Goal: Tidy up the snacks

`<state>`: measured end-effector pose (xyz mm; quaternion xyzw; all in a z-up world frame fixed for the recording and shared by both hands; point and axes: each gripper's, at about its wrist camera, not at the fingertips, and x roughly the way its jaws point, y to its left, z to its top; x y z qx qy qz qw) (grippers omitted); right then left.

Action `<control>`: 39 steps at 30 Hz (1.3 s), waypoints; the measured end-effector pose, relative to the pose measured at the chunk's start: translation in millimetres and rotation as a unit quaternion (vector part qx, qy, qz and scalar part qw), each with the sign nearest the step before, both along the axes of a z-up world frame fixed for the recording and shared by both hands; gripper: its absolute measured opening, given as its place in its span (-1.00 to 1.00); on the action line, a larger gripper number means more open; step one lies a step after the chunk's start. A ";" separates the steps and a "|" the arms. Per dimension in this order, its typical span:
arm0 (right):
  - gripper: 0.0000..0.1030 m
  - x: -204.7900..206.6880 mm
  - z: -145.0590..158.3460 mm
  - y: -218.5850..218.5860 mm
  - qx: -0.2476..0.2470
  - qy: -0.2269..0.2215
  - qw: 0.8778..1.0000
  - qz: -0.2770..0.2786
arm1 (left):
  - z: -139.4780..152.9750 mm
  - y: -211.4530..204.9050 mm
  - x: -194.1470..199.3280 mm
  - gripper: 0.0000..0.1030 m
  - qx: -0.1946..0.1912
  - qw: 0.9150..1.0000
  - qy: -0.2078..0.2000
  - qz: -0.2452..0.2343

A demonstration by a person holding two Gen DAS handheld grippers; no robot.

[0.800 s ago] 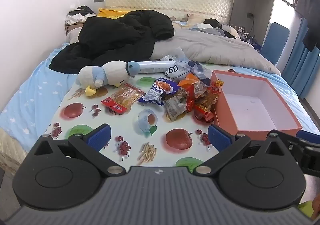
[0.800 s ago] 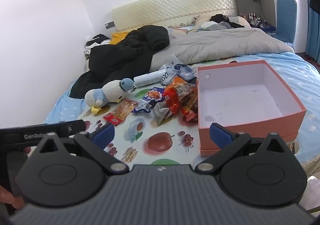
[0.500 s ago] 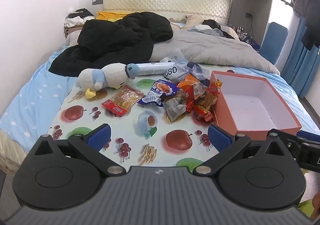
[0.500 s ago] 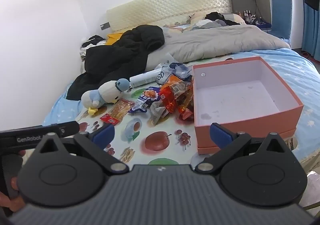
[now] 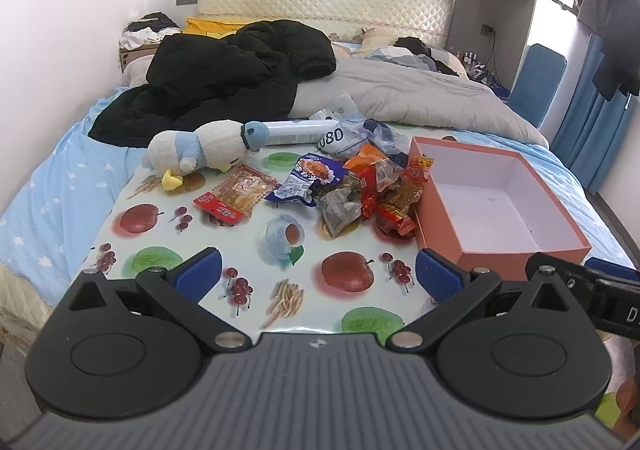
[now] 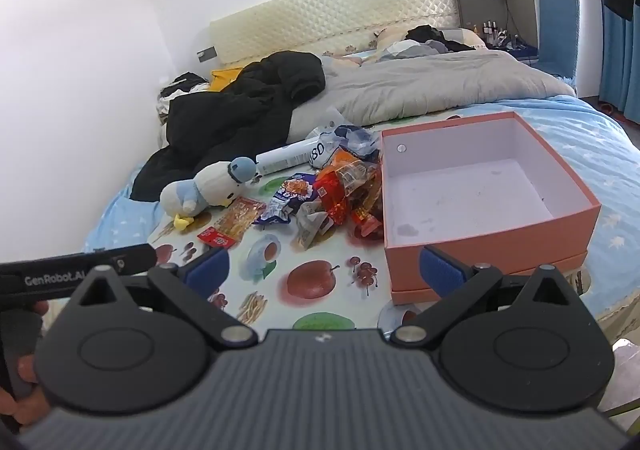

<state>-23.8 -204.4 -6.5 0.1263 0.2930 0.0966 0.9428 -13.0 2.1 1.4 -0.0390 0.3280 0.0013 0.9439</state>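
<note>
Snack packets lie in a loose heap on a fruit-print mat spread over the bed, with the heap touching the left wall of an open orange box. The box interior is white and holds nothing. One flat red-edged packet lies apart, to the left of the heap. A plush duck rests at the mat's far left corner, just beside a white tube. A black coat and a grey quilt cover the bed beyond the mat.

Left gripper: jaws spread wide, nothing between the blue pads, held above the near edge of the mat.

Right gripper: jaws spread wide, nothing gripped; its right pad appears in front of the box's near wall. A hand shows at the lower left of the right wrist view, under the body of the left gripper.
</note>
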 end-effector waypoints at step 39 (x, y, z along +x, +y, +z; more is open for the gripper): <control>1.00 -3.4 -4.8 5.1 0.003 0.003 1.000 0.011 | -0.6 2.9 -8.6 1.00 0.004 1.000 0.003 -0.007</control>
